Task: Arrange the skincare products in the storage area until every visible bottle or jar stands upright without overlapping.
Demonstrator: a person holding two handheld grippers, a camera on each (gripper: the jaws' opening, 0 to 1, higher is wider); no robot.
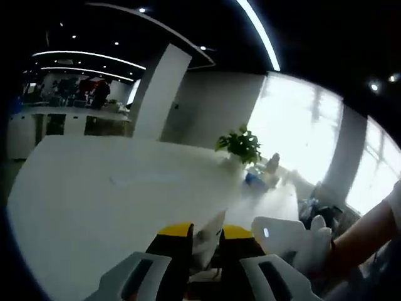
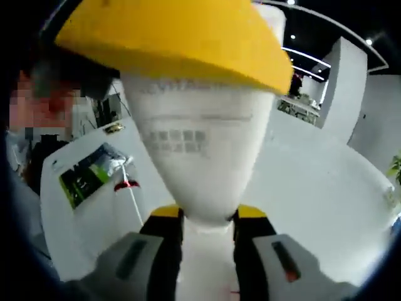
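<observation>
A white squeeze tube (image 2: 200,157) with grey print is held up close to the camera in the right gripper view, widening upward from its narrow end. My right gripper (image 2: 207,216) is shut on that narrow end, one yellow-tipped jaw on each side. The big yellow pad (image 2: 175,37) of my left gripper lies across the tube's upper, wide part. In the left gripper view my left gripper (image 1: 207,233) is shut on a white piece of the tube (image 1: 208,238) between its yellow tips. Both grippers hang above the white table (image 1: 113,188).
A green-and-black packet (image 2: 88,175), a small red item (image 2: 125,185) and a gold-coloured item (image 2: 114,128) lie on the table's left part. A potted plant (image 1: 240,145) stands at the far end. A person's forearm (image 1: 369,232) and white-gloved hand (image 1: 318,233) come in from the right.
</observation>
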